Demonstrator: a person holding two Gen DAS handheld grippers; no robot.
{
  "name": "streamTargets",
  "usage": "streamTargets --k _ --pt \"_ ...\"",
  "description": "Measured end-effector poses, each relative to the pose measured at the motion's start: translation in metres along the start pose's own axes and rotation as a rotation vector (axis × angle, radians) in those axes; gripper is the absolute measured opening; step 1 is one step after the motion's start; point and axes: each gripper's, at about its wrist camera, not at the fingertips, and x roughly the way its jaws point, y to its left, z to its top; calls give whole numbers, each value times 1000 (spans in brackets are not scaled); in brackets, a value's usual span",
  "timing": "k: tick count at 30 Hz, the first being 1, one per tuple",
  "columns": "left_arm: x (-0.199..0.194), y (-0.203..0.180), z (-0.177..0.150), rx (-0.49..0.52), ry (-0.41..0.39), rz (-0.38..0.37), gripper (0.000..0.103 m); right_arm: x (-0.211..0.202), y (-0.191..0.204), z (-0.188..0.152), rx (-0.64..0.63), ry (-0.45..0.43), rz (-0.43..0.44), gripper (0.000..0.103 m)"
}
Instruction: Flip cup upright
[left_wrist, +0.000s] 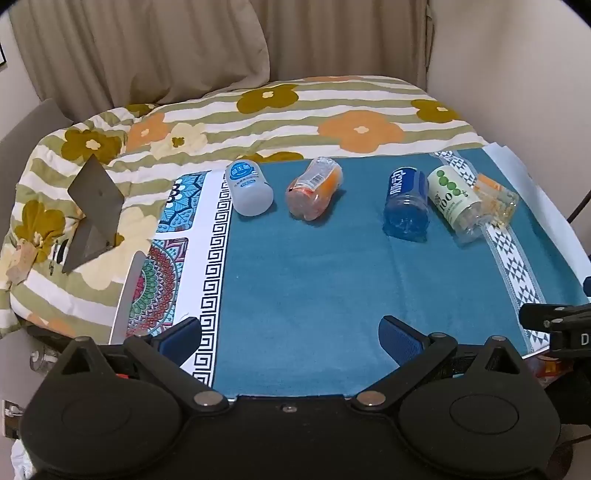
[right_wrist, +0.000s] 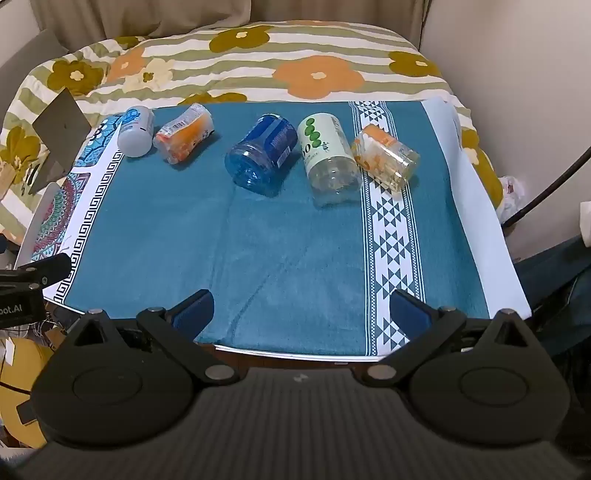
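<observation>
Several plastic cups lie on their sides in a row across the far part of the teal cloth (left_wrist: 314, 280). From left: a grey-white cup (left_wrist: 249, 189) (right_wrist: 136, 131), an orange-labelled clear cup (left_wrist: 314, 192) (right_wrist: 183, 133), a blue cup (left_wrist: 406, 201) (right_wrist: 261, 153), a white-and-green cup (left_wrist: 456, 201) (right_wrist: 328, 157), and a clear cup with orange print (left_wrist: 496, 201) (right_wrist: 386, 155). My left gripper (left_wrist: 290, 338) is open and empty at the cloth's near edge. My right gripper (right_wrist: 301, 312) is open and empty at the near edge too.
A floral striped quilt (left_wrist: 332, 114) covers the bed behind the cloth. A grey folded stand (left_wrist: 94, 214) sits on the quilt at the left. A patterned mat (left_wrist: 173, 258) lies under the cloth's left side. Walls and a curtain close the back and right.
</observation>
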Motion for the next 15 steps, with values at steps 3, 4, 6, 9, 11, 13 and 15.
streamTargets --k 3,4,6,9,11,13,15 --pt "-2 1 -3 4 -28 -2 103 -1 0 0 -2 -6 -5 103" --pt "-1 0 -1 9 -17 1 103 -1 0 0 0 -6 -5 103" --pt "-3 -4 -2 20 -25 15 103 -2 0 0 1 -7 -4 103" --pt "-4 -3 0 19 -24 13 103 -3 0 2 7 -8 -3 103" --pt "-4 -3 1 21 -26 13 103 -5 0 1 13 -10 0 103" --pt "-6 -4 2 24 -30 13 103 -7 -1 1 12 -11 2 103" --pt "-6 -4 3 26 -34 12 103 -7 -1 1 11 -13 -1 103"
